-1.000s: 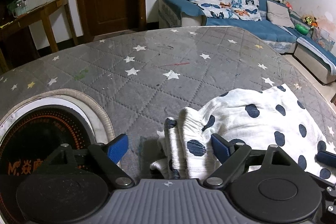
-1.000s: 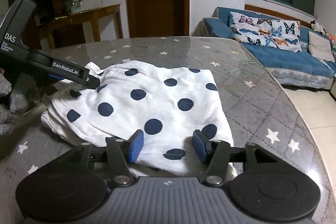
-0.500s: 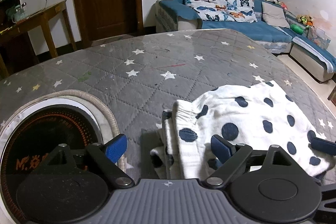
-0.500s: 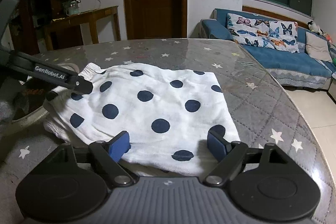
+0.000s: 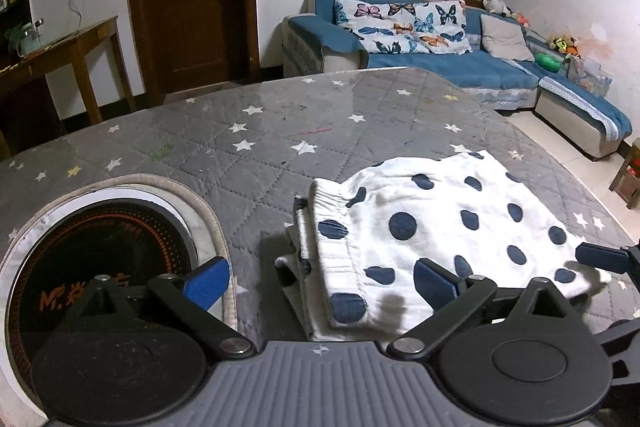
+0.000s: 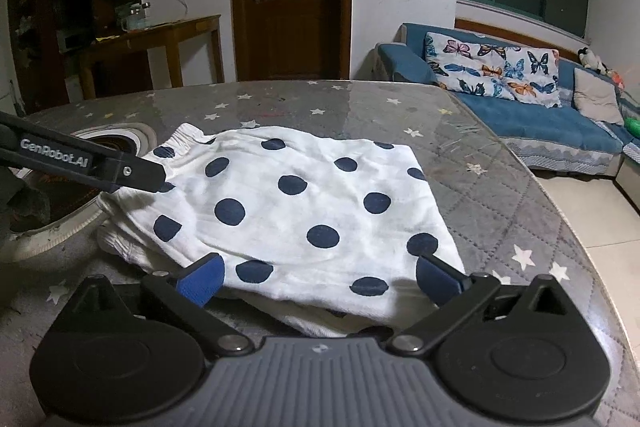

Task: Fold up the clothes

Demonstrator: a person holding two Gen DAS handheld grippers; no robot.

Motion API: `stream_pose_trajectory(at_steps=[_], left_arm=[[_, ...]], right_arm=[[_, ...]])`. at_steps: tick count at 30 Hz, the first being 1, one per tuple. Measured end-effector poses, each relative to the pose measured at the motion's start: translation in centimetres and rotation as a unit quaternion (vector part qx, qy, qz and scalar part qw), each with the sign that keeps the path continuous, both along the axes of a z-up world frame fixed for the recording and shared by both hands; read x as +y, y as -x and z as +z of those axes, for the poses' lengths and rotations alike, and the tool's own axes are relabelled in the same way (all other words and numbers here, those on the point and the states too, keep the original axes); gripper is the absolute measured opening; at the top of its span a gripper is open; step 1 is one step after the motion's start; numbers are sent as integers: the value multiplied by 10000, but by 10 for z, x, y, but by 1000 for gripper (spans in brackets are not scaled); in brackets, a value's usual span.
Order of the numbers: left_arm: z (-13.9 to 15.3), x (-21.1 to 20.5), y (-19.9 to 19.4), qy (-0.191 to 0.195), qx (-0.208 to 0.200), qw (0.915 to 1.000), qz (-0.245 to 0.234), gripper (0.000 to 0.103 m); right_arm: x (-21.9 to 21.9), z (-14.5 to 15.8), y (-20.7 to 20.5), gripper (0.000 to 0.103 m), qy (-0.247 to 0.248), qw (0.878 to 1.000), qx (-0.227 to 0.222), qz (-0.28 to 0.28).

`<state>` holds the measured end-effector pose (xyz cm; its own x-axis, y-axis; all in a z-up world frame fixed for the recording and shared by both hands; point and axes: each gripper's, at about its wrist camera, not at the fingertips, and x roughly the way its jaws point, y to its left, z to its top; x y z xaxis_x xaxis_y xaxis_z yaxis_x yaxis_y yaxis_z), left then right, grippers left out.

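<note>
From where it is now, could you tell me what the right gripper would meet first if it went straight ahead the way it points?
Most likely the folded polka-dot garment: its near edge lies right between the right gripper's open fingers, though exact depth is unclear.

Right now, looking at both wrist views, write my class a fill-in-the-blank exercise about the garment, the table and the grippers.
1. The folded white garment is patterned with dark blue ____.
2. The grey quilted table cover is printed with small ____.
3. The right gripper has its blue-padded fingers spread ____, gripping nothing.
4. The left gripper also holds ____.

Missing words: dots; stars; open; nothing
</note>
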<state>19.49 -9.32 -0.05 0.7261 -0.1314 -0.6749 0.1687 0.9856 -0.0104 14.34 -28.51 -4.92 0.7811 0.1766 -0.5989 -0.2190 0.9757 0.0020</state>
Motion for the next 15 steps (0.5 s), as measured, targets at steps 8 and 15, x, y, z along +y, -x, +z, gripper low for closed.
stream_pose_trajectory(at_steps=[8, 15], left_arm=[[4, 3, 19, 77, -211, 9997, -106, 103], [10, 6, 38, 193, -405, 9987, -220, 103]], right_arm=[[5, 2, 10, 103, 176, 9994, -69, -288], [12, 4, 22, 103, 323, 9984, -155, -433]])
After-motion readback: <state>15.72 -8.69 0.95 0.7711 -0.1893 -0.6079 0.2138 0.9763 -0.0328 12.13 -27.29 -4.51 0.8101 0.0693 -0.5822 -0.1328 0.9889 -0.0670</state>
